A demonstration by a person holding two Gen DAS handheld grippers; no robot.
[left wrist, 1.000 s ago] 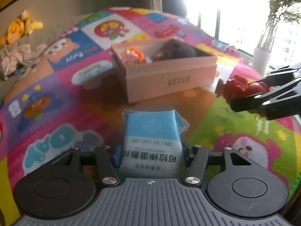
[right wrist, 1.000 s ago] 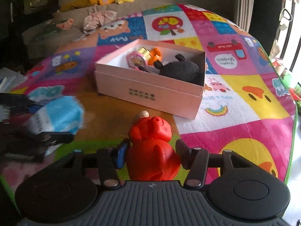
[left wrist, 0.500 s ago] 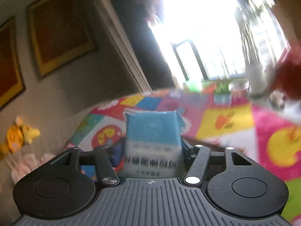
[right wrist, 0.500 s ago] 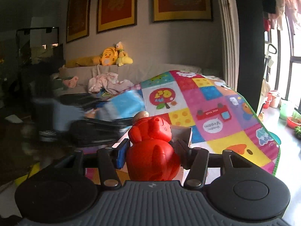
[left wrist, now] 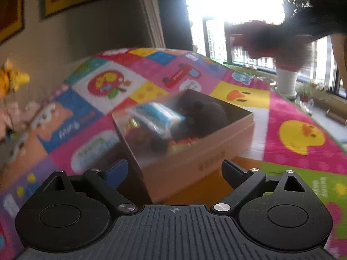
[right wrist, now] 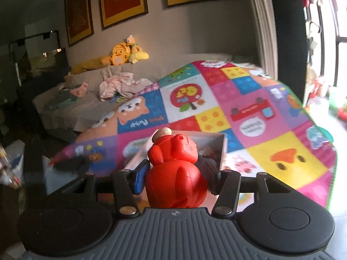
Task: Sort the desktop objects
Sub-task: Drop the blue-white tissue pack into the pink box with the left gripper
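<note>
A pink cardboard box (left wrist: pixel 190 160) stands on the colourful play mat (left wrist: pixel 299 134). Inside it lie a blue tissue pack (left wrist: pixel 158 113), a dark plush toy (left wrist: pixel 206 117) and small toys. My left gripper (left wrist: pixel 173 171) is open and empty, just in front of the box's near corner. My right gripper (right wrist: pixel 173 171) is shut on a red toy figure (right wrist: pixel 173 179) and holds it above the box (right wrist: pixel 216 143). In the left wrist view the right gripper with the red toy shows as a blur at the upper right (left wrist: pixel 277 41).
The mat (right wrist: pixel 249 108) covers the table. A sofa (right wrist: pixel 86 99) with yellow plush toys (right wrist: pixel 121 54) and clothes stands behind. A white plant pot (left wrist: pixel 286 82) stands by the bright window. Framed pictures hang on the wall.
The left gripper has opened and let go of the blue tissue pack, which now lies in the box. The right gripper has carried the red toy up over the box.
</note>
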